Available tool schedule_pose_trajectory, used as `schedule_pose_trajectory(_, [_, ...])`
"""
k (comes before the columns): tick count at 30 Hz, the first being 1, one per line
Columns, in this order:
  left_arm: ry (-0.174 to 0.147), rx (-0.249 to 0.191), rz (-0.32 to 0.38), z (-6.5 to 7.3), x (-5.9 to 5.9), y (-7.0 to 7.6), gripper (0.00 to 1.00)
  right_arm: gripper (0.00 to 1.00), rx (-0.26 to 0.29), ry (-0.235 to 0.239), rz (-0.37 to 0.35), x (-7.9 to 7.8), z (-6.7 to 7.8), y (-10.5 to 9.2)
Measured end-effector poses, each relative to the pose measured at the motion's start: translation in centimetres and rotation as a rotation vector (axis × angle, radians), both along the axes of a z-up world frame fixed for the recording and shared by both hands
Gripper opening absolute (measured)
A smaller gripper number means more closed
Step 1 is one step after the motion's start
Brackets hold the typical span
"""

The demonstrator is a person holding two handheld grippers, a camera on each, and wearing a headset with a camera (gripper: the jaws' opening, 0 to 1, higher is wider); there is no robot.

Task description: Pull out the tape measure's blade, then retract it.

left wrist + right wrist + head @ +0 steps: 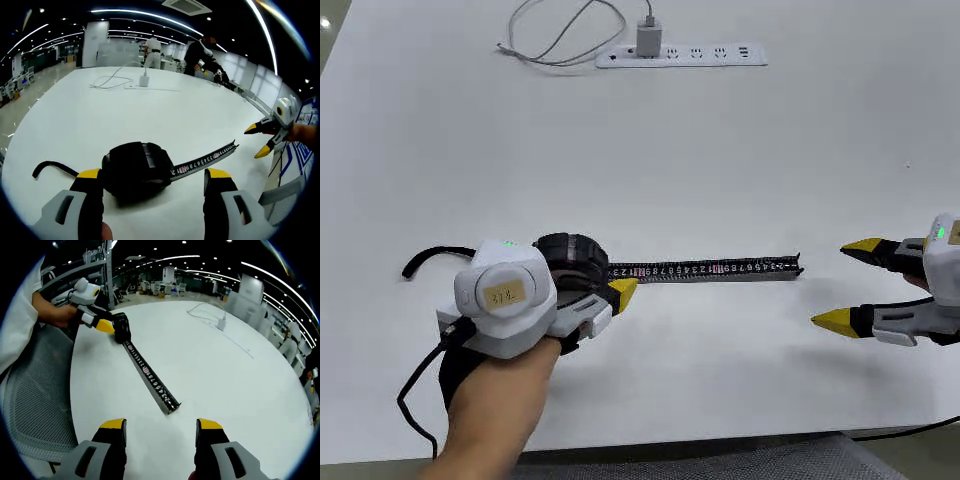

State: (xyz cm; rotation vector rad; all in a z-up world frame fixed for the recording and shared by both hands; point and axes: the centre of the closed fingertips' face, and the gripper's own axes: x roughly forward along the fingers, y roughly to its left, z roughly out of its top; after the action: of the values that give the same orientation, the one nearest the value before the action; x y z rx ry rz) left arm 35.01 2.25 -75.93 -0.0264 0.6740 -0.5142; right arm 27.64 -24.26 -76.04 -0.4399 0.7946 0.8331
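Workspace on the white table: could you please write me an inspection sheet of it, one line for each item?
Surface: white table, no marks seen.
Job's things: tape measure lies on the table, blade pulled out flat toward the right gripper; black strap trails behind.
Clutter: nothing seen.
Grippers: left gripper open, jaws on either side of the tape measure; right gripper open, apart from the blade's end.
Cables: power strip with charger and white cable at the far side; black cable hangs from the left gripper.
Surroundings: open hall, people standing far off; mesh chair beside the table.
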Motion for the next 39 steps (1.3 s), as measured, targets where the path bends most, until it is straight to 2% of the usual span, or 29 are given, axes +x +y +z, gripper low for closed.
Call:
schedule_pose_trajectory(3, [-0.002, 0.002, 0.008, 0.0, 0.1, 0.0, 0.78, 0.51, -0.007, 0.009, 0.025, 0.4, -0.1, 0.1])
schedule_pose_trajectory(14, [0.008, 0.014, 0.057, -0.5, 0.7, 0.3, 0.74, 0.47, -0.086, 0.043, 0.137, 1.7, -1.0, -0.1])
schedule_pose_trajectory(16, [0.015, -0.005, 0.072, -0.5, 0.9, 0.3, 0.74, 0.45, -0.092, 0.047, 0.148, 1.9, -1.1, -0.1])
schedule_pose_trajectory(22, [0.017, 0.0, 0.088, -0.8, 1.1, 0.4, 0.72, 0.4, -0.114, 0.071, 0.191, 2.4, -1.6, -0.3])
schedule_pose_trajectory(39, [0.033, -0.012, 0.141, -1.2, 1.7, 0.9, 0.66, 0.3, -0.175, 0.12, 0.318, 2.8, -3.6, 0.3])
